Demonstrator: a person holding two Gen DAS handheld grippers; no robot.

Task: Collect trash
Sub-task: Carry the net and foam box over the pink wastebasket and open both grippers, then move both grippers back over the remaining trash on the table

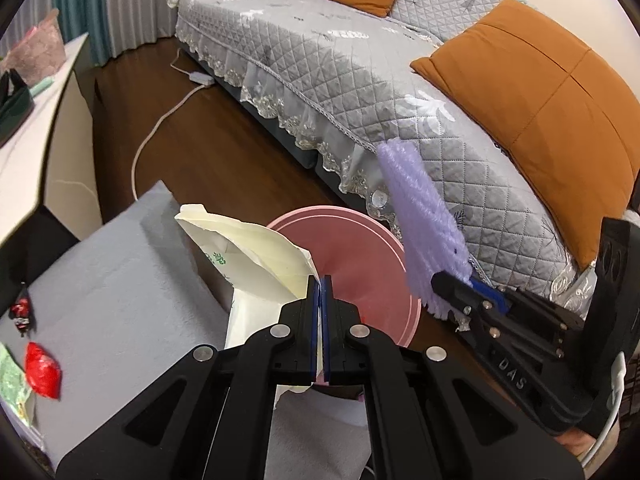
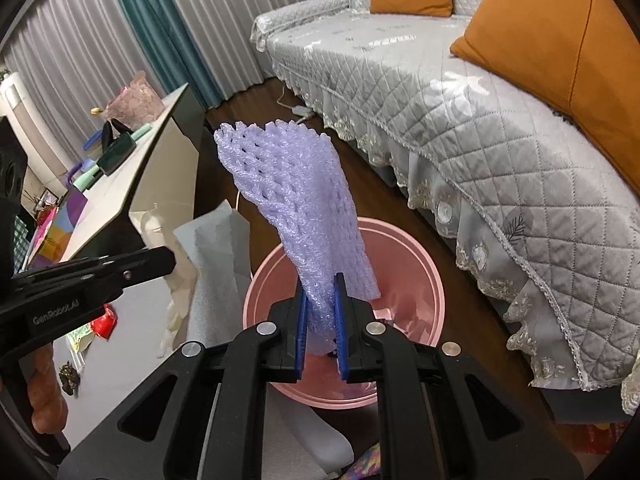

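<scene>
Presently, both hand-held tools are loaded and poised at the round pink plastic bin (image 2: pixel 424 276), which stands on the dark wood floor between the grey felt-covered table (image 1: pixel 104 264) and the quilted grey sofa (image 1: pixel 340 64).

The left gripper (image 1: pixel 321 292) is clamped fully closed on a crumpled cream paper bag with green print (image 1: pixel 248 248). The bag hangs partly over the table edge and partly over the near rim of the bin. The right gripper (image 2: pixel 322 300) is closed on the lower end of a lilac foam mesh sleeve (image 2: pixel 304 200), which stands up from the jaws directly above the bin mouth.

Recommended practice for the drop: bring each load well inside the rim before parting the jaws. The paper bag is judged the greater risk, being wide, light and only partly over the opening; it could catch the rim and slide to the floor. The mesh sleeve is springy and may cling to the blue pads, so a wide release is advised.

Bin contents: mostly bare pink interior; a small dark item near the bottom cannot be identified.

Outstanding: a red foil wrapper (image 1: pixel 42 370) and a green-printed packet (image 1: pixel 12 380) lie on the table, not yet collected.
</scene>
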